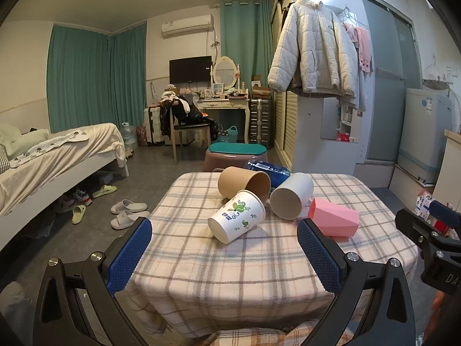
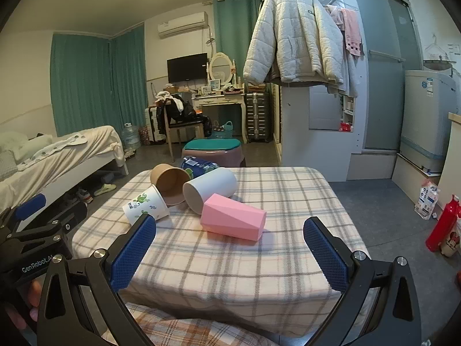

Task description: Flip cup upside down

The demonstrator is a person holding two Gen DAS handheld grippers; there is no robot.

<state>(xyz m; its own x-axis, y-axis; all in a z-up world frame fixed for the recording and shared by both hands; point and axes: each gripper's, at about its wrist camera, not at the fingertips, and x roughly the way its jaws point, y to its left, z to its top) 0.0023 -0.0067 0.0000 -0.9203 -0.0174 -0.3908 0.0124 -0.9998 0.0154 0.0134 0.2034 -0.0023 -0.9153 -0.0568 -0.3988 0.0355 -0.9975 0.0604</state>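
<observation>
Several cups lie on their sides in a cluster on the plaid-covered table. A white paper cup with a green leaf print rests nearest my left gripper. Behind it are a brown paper cup, a plain white cup and a faceted pink cup. My left gripper stands open over the table's near edge, holding nothing. My right gripper is open too, just short of the pink cup.
A blue bottle lies behind the cups. A bed with slippers beside it stands left. A stool, chair and dresser are at the back. A red bottle stands on the floor at right.
</observation>
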